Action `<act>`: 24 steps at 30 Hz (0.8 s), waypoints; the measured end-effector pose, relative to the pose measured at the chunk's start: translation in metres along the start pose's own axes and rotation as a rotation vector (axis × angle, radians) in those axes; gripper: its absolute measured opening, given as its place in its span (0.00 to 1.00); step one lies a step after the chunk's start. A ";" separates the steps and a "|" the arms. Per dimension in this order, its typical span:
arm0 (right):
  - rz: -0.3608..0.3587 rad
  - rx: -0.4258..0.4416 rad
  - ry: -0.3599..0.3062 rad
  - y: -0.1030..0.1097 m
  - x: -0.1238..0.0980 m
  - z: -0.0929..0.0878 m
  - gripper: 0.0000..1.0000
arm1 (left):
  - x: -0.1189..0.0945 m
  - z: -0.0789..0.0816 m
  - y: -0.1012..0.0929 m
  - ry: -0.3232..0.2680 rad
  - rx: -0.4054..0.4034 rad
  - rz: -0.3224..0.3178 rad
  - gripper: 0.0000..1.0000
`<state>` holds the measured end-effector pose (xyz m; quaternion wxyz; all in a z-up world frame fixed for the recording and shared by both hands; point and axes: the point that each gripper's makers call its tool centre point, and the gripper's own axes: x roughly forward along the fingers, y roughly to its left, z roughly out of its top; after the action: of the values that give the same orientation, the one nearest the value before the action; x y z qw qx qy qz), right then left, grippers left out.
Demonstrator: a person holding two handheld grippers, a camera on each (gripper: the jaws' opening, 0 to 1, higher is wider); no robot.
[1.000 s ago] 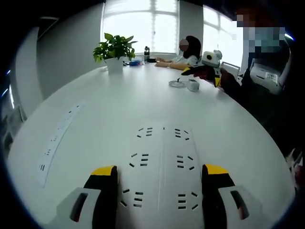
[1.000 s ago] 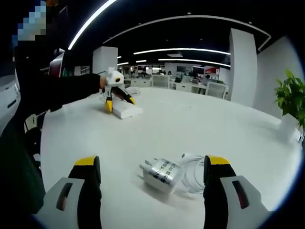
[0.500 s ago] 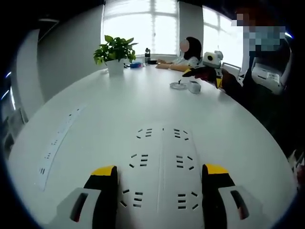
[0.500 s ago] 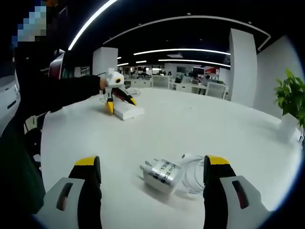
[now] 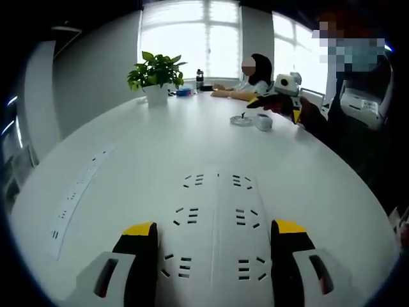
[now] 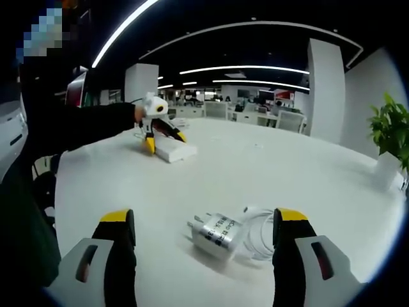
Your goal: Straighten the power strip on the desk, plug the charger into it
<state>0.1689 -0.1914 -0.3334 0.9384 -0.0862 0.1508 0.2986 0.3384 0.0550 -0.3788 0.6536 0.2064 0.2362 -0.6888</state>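
Observation:
A white power strip (image 5: 216, 224) with two rows of sockets lies flat on the white desk (image 5: 160, 141), running away between my left gripper's jaws. My left gripper (image 5: 215, 229) is open, a yellow-tipped jaw on each side of the strip. In the right gripper view that gripper (image 6: 157, 131) stands over the strip (image 6: 174, 151) at the far left. A silver charger (image 6: 216, 235) with a coiled white cable (image 6: 259, 231) lies just ahead of my open right gripper (image 6: 204, 217), between its jaws. The left gripper view has the right gripper (image 5: 281, 97) above the charger (image 5: 262, 121).
A long flat socket bar (image 5: 77, 192) lies along the desk's left edge. A potted plant (image 5: 155, 73) stands at the far end, also seen as a plant (image 6: 390, 137) at the right. A seated person (image 5: 255, 70) works there. Dark sleeves (image 6: 77, 128) reach in.
In the right gripper view the left gripper and the power strip have edged slightly to the right. The charger and my right gripper have stayed put.

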 end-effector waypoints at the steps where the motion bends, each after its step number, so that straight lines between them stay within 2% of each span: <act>1: 0.000 -0.001 -0.001 0.000 0.000 0.000 0.88 | 0.000 0.000 0.000 0.000 -0.003 0.002 0.71; 12: 0.006 -0.004 -0.001 0.001 0.001 0.001 0.88 | 0.002 0.003 0.001 -0.027 -0.010 0.014 0.71; 24: 0.017 -0.005 -0.007 0.001 0.004 0.004 0.88 | 0.002 0.003 0.003 -0.026 -0.016 0.016 0.72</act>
<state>0.1717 -0.1873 -0.3313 0.9362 -0.0860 0.1475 0.3072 0.3411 0.0516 -0.3778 0.6637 0.1941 0.2314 -0.6843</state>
